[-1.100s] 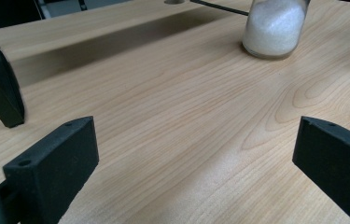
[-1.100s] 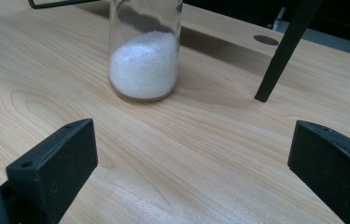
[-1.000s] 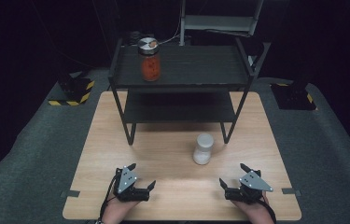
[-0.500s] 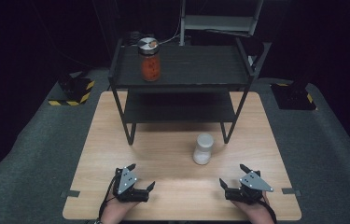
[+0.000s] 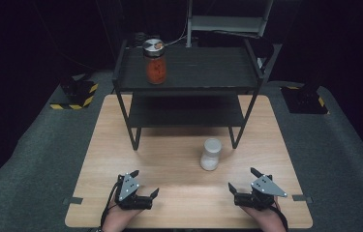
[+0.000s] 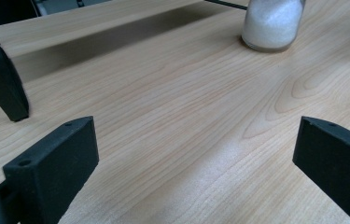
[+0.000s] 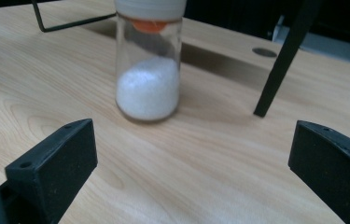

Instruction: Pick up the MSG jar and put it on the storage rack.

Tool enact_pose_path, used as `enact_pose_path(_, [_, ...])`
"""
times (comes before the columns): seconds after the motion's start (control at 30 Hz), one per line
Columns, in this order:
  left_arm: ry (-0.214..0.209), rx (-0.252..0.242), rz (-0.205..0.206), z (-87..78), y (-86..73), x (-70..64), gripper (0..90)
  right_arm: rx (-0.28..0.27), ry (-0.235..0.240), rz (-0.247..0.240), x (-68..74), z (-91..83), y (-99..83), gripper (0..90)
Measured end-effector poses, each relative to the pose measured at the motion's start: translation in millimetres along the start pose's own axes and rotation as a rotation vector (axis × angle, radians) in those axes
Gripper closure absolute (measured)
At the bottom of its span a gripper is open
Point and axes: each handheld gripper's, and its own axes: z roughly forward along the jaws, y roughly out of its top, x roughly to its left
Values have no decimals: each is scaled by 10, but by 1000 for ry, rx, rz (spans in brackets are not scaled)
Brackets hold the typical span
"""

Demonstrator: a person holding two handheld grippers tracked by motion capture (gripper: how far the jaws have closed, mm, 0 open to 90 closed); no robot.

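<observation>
your left gripper [image 5: 144, 186] and right gripper [image 5: 242, 181] both rest at the near edge of the table [image 5: 179, 159], jaws spread wide and holding nothing. the white jar [image 5: 211, 154] stands upright ahead of your right gripper, near the rack's [image 5: 189, 72] front right leg.

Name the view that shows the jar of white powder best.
The right gripper view: the white powder jar stands close, glass and powder clear. The left gripper view catches its lower part at the top edge; the high view shows it whole but small.
</observation>
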Motion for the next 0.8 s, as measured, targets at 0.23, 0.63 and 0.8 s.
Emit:
enact_pose_path(0.23, [-3,11,1,-4,13,10,4,-26,11,-9,12,24,134,4])
enact_pose_path(0.63, [2,18,25,3,27,-20,4,-45,38,-15,0,149,361,4])
enact_pose_path(0.8, [0,16,19,-1,23,-10,4,-42,39,-6,-35,236,419,4])
